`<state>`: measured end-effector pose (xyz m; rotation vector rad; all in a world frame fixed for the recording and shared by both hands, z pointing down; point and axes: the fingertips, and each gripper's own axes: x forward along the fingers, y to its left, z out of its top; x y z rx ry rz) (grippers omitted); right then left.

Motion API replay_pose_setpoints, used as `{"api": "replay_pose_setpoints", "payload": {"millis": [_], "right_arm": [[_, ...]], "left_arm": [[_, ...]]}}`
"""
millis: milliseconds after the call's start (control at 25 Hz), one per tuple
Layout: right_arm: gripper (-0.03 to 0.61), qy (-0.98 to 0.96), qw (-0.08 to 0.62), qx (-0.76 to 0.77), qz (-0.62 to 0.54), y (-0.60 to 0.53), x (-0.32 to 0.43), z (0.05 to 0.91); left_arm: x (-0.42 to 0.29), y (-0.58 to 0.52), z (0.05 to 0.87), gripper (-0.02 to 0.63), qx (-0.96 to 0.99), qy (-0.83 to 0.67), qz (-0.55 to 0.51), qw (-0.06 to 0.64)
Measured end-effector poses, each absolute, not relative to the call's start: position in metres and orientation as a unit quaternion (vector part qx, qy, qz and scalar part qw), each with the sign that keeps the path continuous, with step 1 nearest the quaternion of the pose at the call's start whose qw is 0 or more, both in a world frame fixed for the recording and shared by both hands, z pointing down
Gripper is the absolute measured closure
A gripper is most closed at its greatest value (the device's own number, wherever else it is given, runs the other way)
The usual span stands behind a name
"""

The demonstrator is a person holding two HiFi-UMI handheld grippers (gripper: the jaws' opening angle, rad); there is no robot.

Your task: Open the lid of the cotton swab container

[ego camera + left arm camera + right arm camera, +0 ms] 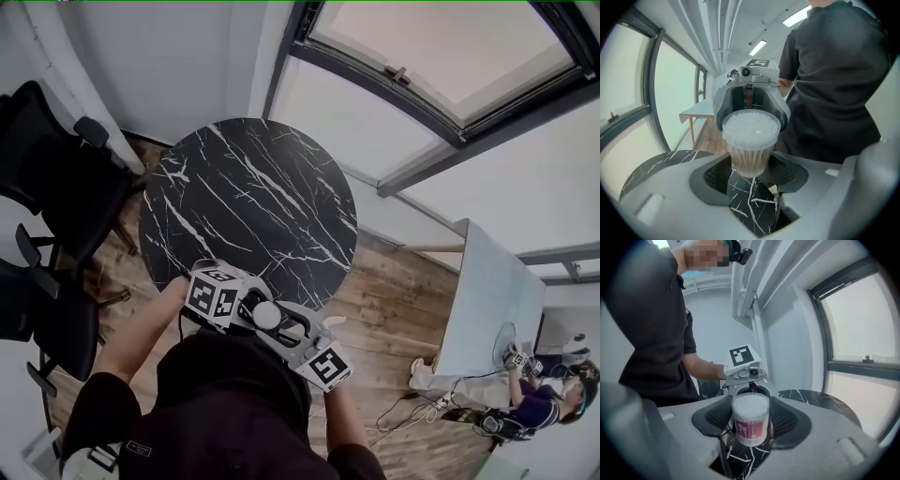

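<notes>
The cotton swab container (267, 315) is a small clear tub packed with white swabs, with a pink label (747, 427) and a translucent lid (751, 129) that sits on top. It is held over the near edge of the black marble table (248, 202), between both grippers. My left gripper (255, 311) comes in from the left; its dark pads (714, 174) press the tub's lower body (749, 161). My right gripper (284, 330) faces it from the other side. In the left gripper view its jaws hug the lidded top, and its pads (788, 420) flank the tub (750, 420).
Black office chairs (47, 187) stand left of the round table. A wooden floor (394, 319) lies beyond it, with a pale table (487, 300) at the right and a seated person (534, 408) near cables. A large window (441, 56) runs along the far wall.
</notes>
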<state>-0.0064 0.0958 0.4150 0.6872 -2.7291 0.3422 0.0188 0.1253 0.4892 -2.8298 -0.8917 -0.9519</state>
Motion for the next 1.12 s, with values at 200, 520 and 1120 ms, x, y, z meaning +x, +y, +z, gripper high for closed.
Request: {"api": "replay_pose_setpoints", "payload": {"millis": [200, 520, 1120], "right_arm": [[0.336, -0.948, 0.151, 0.243, 0.136, 0.095, -0.009, 0.414], [0.339, -0.947, 0.149, 0.239, 0.152, 0.092, -0.008, 0.415], [0.344, -0.944, 0.154, 0.23, 0.182, 0.095, -0.005, 0.424]], "left_arm": [[0.016, 0.127, 0.492, 0.362, -0.906, -0.288, -0.309, 0.018], [0.016, 0.123, 0.489, 0.362, -0.91, -0.287, -0.299, 0.012], [0.016, 0.128, 0.491, 0.368, -0.909, -0.29, -0.299, 0.015]]}}
